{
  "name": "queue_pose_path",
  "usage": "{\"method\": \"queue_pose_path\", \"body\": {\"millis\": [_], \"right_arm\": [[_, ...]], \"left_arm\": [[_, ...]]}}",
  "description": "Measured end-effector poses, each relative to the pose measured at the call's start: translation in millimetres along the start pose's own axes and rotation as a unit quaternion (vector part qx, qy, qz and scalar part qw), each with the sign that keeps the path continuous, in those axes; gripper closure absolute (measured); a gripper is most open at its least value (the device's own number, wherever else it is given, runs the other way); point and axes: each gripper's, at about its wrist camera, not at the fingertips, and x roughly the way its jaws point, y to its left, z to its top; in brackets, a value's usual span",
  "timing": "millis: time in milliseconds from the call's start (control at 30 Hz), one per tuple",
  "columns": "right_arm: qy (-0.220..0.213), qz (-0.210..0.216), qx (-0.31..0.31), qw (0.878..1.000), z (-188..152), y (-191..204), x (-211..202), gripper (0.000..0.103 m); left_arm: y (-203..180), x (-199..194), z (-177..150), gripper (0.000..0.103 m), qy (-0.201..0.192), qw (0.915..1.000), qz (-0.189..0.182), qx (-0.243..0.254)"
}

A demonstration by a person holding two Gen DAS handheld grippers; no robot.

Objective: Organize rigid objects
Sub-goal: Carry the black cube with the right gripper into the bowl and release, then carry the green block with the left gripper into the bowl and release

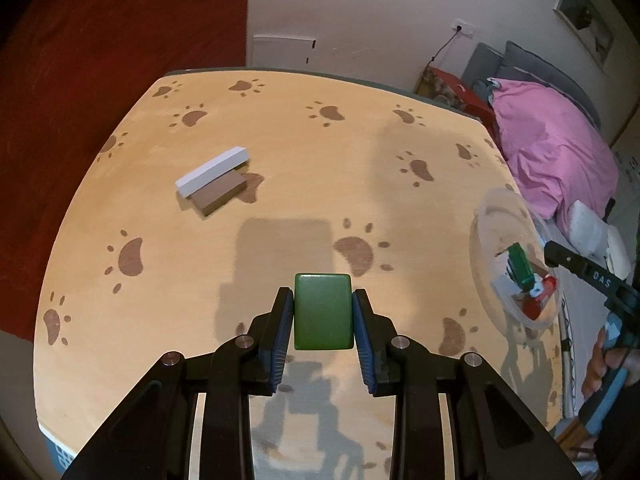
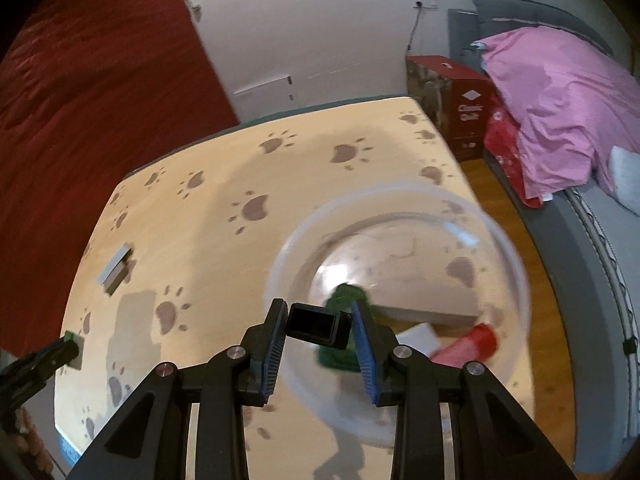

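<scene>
Both grippers are black, angular linkages with silver round pivot bolts and ribbed blue pads (image 1: 283,332). Beside the clear bowl (image 1: 486,216), the right gripper (image 1: 560,254) shows white "DAS" lettering and a light-blue handle.

"Classic Quilt" on red box (image 2: 466,120), "DAS" on right gripper (image 1: 560,258) arm

Table cover (image 1: 280,140): pale tan, brown paw prints. Green block (image 1: 323,312) between blue ribbed pads (image 1: 280,332). White block (image 1: 212,172) beside brown block (image 1: 218,196). Black block (image 2: 316,324). Clear bowl (image 2: 400,208) holds green, red and white pieces. Pink bedding (image 2: 560,100); red curtain (image 1: 100,60).
</scene>
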Motion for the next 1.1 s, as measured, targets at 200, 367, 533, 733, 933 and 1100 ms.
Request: {"method": "queue_pose_path", "body": {"millis": [200, 367, 533, 733, 933, 1100], "right_arm": [[-0.012, -0.004, 0.0, 1.0, 11, -15, -1, 0.068], [-0.016, -0.004, 0.0, 1.0, 19, -23, 5, 0.067], [-0.02, -0.014, 0.011, 1.0, 19, -37, 8, 0.039], [-0.01, -0.017, 0.025, 0.999, 13, -57, 6, 0.039], [-0.005, -0.024, 0.041, 0.999, 5, -77, 0, 0.039], [-0.004, -0.03, 0.053, 0.998, 0, -90, -4, 0.039]], "left_arm": [[-20, -8, 1, 0.073, -0.009, 0.9999, 0.001, 0.006], [-33, -12, 2, 0.073, -0.014, 0.9998, 0.004, 0.011], [-41, -12, 0, 0.073, -0.012, 0.9998, 0.008, 0.012], [-56, -6, 0, 0.073, -0.005, 0.9998, 0.005, 0.019], [-77, 2, 3, 0.073, -0.002, 0.9993, -0.007, 0.038], [-94, 6, 6, 0.073, 0.0, 0.9985, -0.017, 0.053]]}}
